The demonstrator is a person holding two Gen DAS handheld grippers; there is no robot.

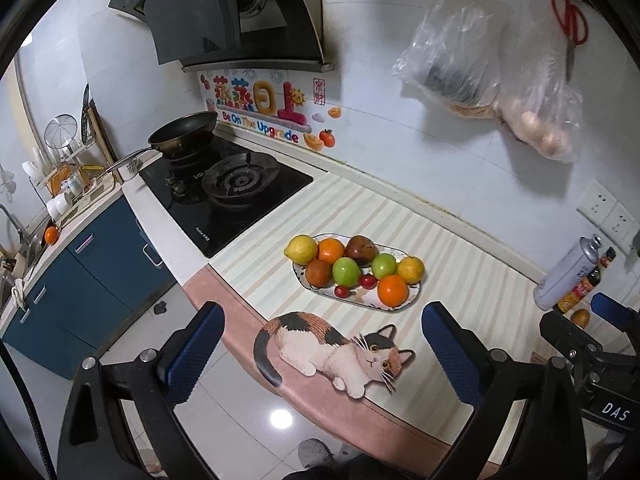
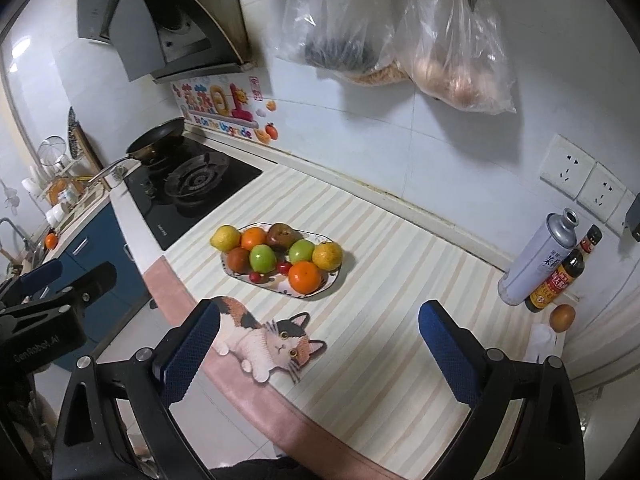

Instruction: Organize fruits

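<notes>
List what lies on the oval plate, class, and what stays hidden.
On the oval plate: a lemon, two oranges, two green apples, small red fruits and darker fruit. The plate's pattern beneath them is mostly covered.

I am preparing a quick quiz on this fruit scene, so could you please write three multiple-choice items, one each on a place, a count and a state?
1. Where does the fruit plate stand?
A. on the striped mat
B. on the stove
C. in the sink

2. How many green apples lie on it?
A. one
B. two
C. four

3. How is the left tool?
A. shut on an orange
B. shut on nothing
C. open, holding nothing

Answers:
1 A, the striped mat lies under the plate, right of the stove.
2 B, one green apple and another.
3 C, its blue pads stand wide apart, short of the fruit.
</notes>
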